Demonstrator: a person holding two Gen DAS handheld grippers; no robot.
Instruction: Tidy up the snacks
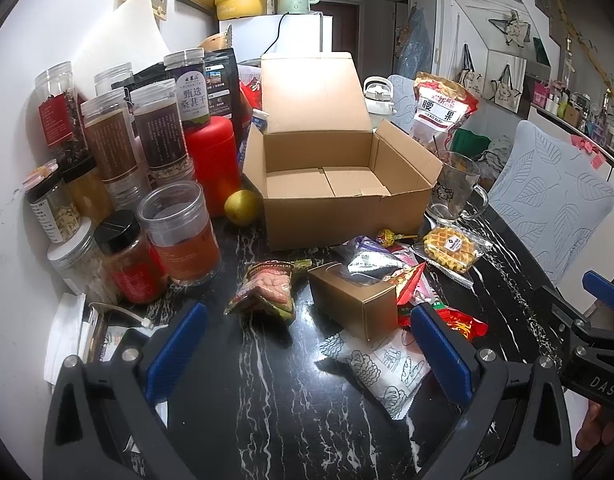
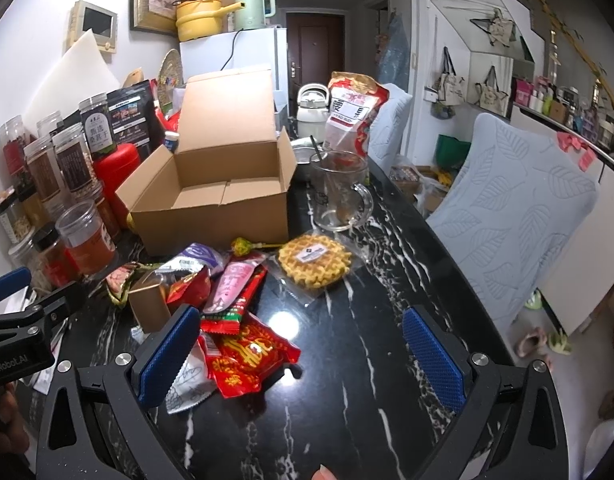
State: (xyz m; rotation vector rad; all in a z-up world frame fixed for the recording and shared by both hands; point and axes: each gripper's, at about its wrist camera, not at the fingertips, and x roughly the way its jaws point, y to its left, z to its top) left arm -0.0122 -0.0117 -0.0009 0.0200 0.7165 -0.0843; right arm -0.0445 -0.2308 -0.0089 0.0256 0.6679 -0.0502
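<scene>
On the dark marbled counter (image 1: 267, 380), loose snacks lie heaped just in front of the empty cardboard box (image 1: 339, 184) — none is inside it. Both tools hover with fingers apart, gripping nothing. Left tool (image 1: 307, 350): the white printed packet (image 1: 381, 364) lies nearest, ahead and right, long axis slanting away toward the near right. Right tool (image 2: 303, 354): the red packet (image 2: 247, 356) lies at its left finger; the waffle (image 2: 315, 258) sits farther ahead. Underlying wrappers are partly hidden; print is unreadable.
</scene>
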